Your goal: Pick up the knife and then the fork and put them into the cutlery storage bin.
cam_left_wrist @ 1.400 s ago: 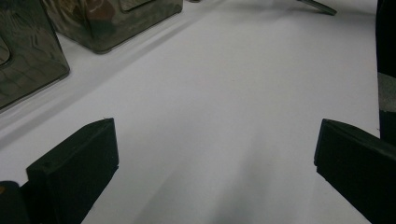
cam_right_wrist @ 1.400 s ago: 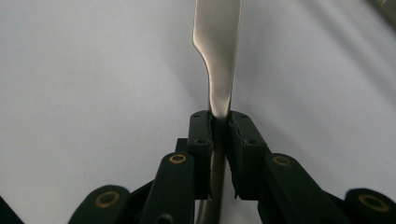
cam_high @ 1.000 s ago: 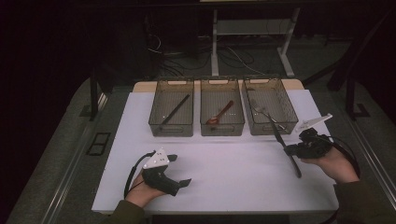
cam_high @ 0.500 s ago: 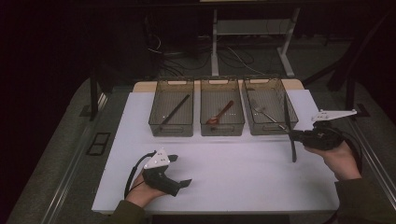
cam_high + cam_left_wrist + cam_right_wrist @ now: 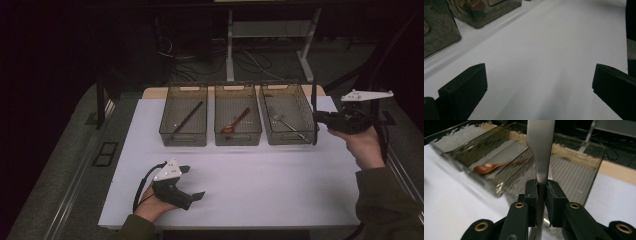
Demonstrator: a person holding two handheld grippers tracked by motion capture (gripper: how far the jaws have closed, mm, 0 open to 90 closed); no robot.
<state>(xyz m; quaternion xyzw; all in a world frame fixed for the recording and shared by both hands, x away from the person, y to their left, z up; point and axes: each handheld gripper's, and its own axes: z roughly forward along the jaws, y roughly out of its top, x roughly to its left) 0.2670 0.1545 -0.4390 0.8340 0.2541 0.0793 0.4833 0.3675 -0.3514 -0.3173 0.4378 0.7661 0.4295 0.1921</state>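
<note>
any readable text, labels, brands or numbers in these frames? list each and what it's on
None: no text, label, brand or number can be read.
Three bins: no markings visible.
Utensil clamped in the right gripper: plain metal, no stamp visible.
Left gripper: plain jaws and plate, nothing printed.
White table top: blank.

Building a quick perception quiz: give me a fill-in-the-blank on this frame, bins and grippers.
1. The right gripper is shut on a flat metal ____.
2. The row of clear bins counts ____.
3. The reddish spoon lies in the ____ bin.
4. The left gripper rests on the white table with its jaws ____.

Missing words: utensil; three; middle; open
</note>
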